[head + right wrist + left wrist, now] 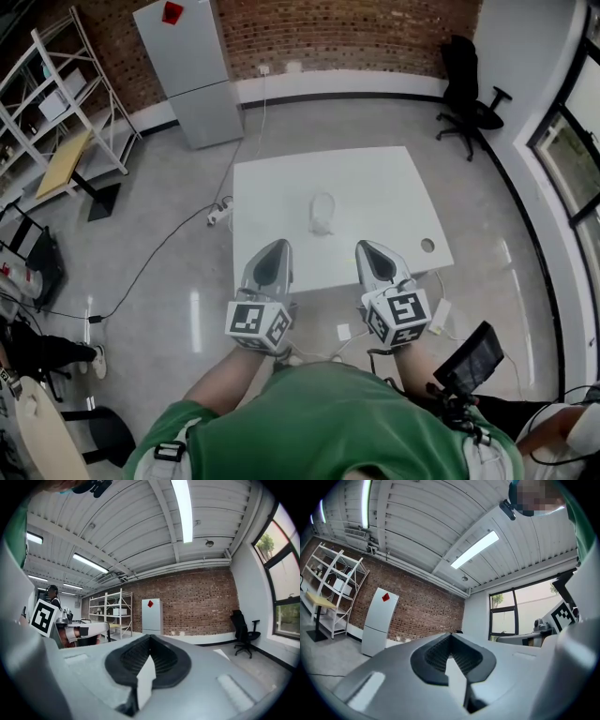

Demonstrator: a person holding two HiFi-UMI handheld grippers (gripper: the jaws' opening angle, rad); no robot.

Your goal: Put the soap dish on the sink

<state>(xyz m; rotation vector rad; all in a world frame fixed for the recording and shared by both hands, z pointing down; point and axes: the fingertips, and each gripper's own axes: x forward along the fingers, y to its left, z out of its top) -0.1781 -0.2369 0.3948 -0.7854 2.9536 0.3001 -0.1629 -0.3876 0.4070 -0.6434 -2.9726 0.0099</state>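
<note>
Fingers (431, 660) closed on nothing on both handheld grippers, low in the head view.
Left gripper (278, 247) and right gripper (366, 247) lie side by side across the lower edge of the white rectangular bench (375, 187); in each gripper view the dark ribbed fingers meet at the tips. A small clear translucent soap dish (322, 214) stands near the bench's middle, above the grippers in the frame and well apart from them. A tall white refrigerator (192, 70) stands by the red brick wall (356, 37) at upper left.
</note>
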